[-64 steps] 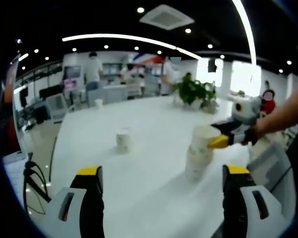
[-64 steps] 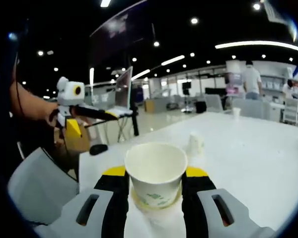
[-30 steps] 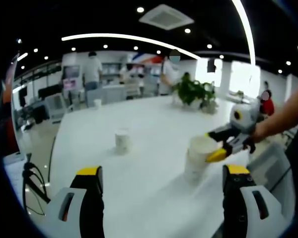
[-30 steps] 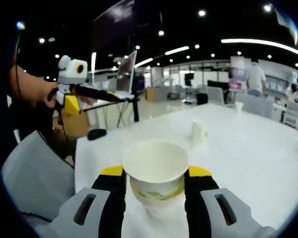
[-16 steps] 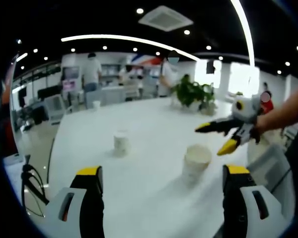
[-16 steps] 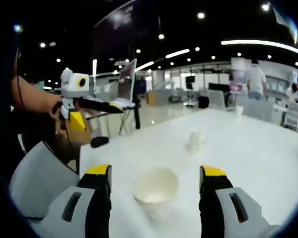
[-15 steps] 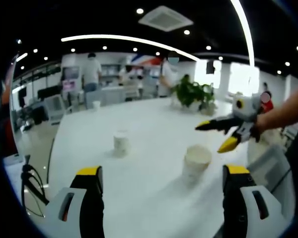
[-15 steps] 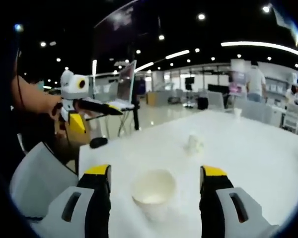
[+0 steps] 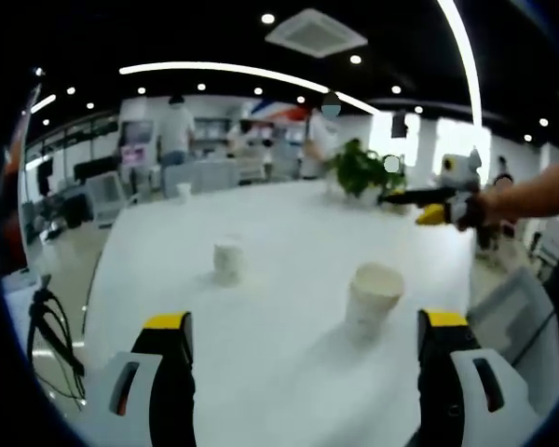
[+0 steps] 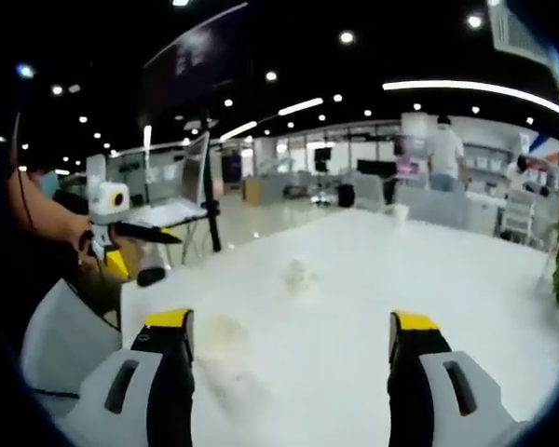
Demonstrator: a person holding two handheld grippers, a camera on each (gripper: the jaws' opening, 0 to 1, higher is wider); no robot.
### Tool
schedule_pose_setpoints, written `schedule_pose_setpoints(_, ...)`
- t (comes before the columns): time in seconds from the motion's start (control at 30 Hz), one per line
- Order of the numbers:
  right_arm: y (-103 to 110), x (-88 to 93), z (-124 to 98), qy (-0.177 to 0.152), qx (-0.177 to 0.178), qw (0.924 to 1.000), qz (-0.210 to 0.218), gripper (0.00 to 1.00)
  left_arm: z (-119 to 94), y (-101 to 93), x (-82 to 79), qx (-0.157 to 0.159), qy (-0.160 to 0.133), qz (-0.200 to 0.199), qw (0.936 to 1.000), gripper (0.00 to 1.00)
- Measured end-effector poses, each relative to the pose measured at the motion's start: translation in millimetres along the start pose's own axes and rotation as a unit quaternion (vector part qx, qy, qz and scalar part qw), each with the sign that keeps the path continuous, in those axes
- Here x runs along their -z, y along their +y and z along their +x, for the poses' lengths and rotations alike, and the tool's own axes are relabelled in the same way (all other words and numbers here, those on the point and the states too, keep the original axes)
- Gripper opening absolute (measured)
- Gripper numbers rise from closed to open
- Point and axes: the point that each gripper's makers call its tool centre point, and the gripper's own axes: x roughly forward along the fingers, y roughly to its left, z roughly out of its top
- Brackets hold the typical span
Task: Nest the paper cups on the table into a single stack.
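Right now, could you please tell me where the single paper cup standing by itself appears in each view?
Left gripper view: the single paper cup stands left of centre, left of the cup stack.
Right gripper view: blurred, near centre.
Shared landmark: the white-shirted person beyond the table.

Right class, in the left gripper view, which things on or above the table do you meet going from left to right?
Small far paper cup → lone paper cup → potted plant → stacked paper cups → right gripper, held by a hand.
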Motion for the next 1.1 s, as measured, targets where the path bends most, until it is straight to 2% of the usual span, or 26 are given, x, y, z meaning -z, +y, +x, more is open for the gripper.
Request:
schedule_pose_setpoints(0.17, -16, 5.6, -10, -0.007, 0.021, 0.9998, 0.002, 0.89, -2, 4.5, 0.7, -0.01, -0.002, -0.001, 0.9999, 0.98)
schedule_pose_setpoints(0.27, -19, 11.2, -16, -0.011, 0.021, 0.9997, 0.005, 0.94, -3, 6.3, 2.0, -0.016, -0.001, -0.006, 0.9999, 0.98)
schedule_pose_setpoints(0.37, -24, 22.9, -20, -0.002, 0.026, 0.9997, -0.003, 0.99, -3, 9.5, 6.0, -0.022, 0.004, -0.009, 0.9997, 0.98)
schedule_pose_setpoints(0.5, -34, 32.7, -24, 0.006, 0.032, 0.9995, -0.005, 1.0, -1, 9.6, 16.4, -0.025, 0.014, -0.011, 0.9995, 0.98)
schedule_pose_setpoints(0.63, -44, 37.6, -30, 0.014, 0.04, 0.9991, -0.001, 1.0, 1, 8.2, 20.2, -0.027, 0.014, -0.006, 0.9995, 0.98)
schedule_pose_setpoints(1.1, -51, 45.7, -31, 0.022, 0.04, 0.999, 0.004, 1.0, 12, 16.4, 22.1, -0.028, 0.019, 0.0, 0.9994, 0.98)
